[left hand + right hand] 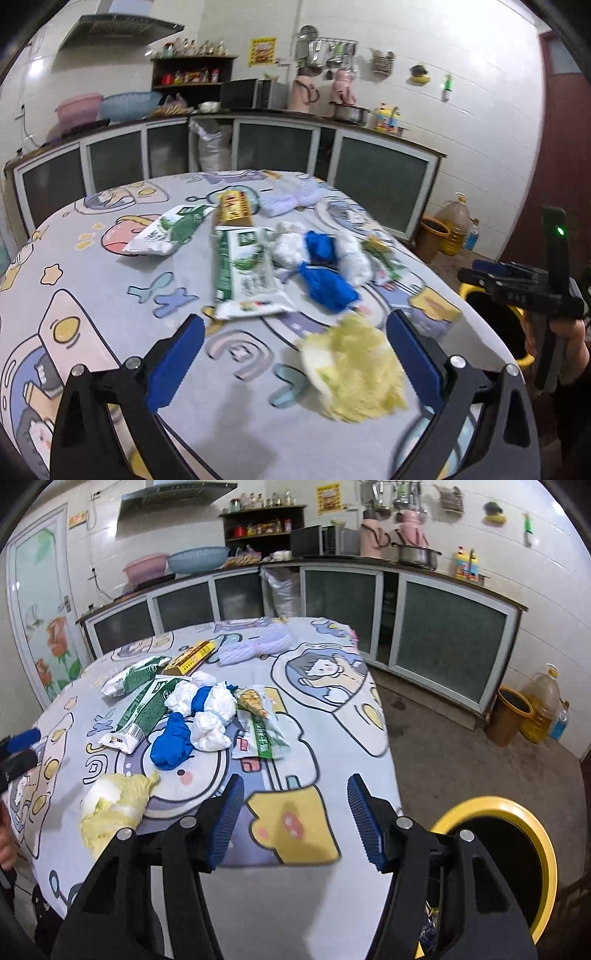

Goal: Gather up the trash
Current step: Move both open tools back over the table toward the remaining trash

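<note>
Left wrist view: your left gripper [295,354] hangs over the near part of the table [92,295], its jaws spread wide with nothing pinched. Take the blue crumpled wad [325,269] mid-table as your landmark. Farthest left of it lies a white-and-green packet [166,232]; closer in on the left, a second white-and-green wrapper [247,273] lies lengthwise. Behind that, a yellow box [234,208] sits. White crumpled paper [291,247] touches the blue wad on both sides. Nearer you than the wad, the pale yellow crumpled piece [354,373] lies on the cloth between your left fingers, just beside the right pad, though blur hides whether they touch. Right of the wad lies a small torn green wrapper [384,258]. Farther right, beyond the table edge, your right gripper [295,819] also has its jaws apart and empty, over the table's corner. The yellow-rimmed bin [546,849] stands on the floor right of it.
</note>
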Tool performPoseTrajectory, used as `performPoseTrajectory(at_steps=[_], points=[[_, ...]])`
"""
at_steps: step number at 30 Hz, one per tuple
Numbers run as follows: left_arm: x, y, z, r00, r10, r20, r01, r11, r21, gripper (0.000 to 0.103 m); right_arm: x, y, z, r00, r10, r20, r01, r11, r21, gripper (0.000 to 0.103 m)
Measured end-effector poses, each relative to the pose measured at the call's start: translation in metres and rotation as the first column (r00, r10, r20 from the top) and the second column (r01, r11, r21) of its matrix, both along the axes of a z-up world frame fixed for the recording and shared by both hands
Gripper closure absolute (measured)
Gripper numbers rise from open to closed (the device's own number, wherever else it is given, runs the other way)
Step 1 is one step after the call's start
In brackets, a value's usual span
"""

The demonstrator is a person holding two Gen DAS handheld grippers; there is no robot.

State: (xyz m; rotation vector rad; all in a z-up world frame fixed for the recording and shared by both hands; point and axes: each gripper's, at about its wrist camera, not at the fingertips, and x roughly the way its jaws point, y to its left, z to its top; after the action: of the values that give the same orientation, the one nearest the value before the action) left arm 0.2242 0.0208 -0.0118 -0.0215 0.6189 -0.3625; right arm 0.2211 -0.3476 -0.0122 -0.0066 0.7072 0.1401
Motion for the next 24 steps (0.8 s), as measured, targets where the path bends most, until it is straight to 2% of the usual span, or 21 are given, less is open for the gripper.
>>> performPoseTrajectory(at_steps=[4, 10, 14, 24], points=[[0.034, 0.010, -0.002, 0.999, 0.002, -0.045, -0.002, 1.000, -0.005, 0.008, 0.021, 0.009, -0.003, 0.999, 0.030, -0.019, -0.030, 1.000, 0.007, 0.047], [0.089, -0.003, -0.006, 0.994, -0.016, -0.106, 0.017, 1.000, 0.011, 0.008, 0.056, 0.011, -0.014, 0.996, 0.055, -0.063, -0.054, 0.998, 0.018, 0.047], [0.115, -0.015, -0.010, 0.994, -0.016, -0.111, 0.022, 0.998, 0.059, 0.008, 0.076, 0.013, -0.019, 0.994, 0.078, -0.082, -0.077, 0.997, 0.014, 0.047], [0.159, -0.030, -0.040, 0.982, -0.001, -0.191, 0.029, 0.989, 0.146, 0.008, 0.112, 0.020, -0.031, 0.982, 0.141, -0.125, -0.137, 0.990, 0.036, 0.047]])
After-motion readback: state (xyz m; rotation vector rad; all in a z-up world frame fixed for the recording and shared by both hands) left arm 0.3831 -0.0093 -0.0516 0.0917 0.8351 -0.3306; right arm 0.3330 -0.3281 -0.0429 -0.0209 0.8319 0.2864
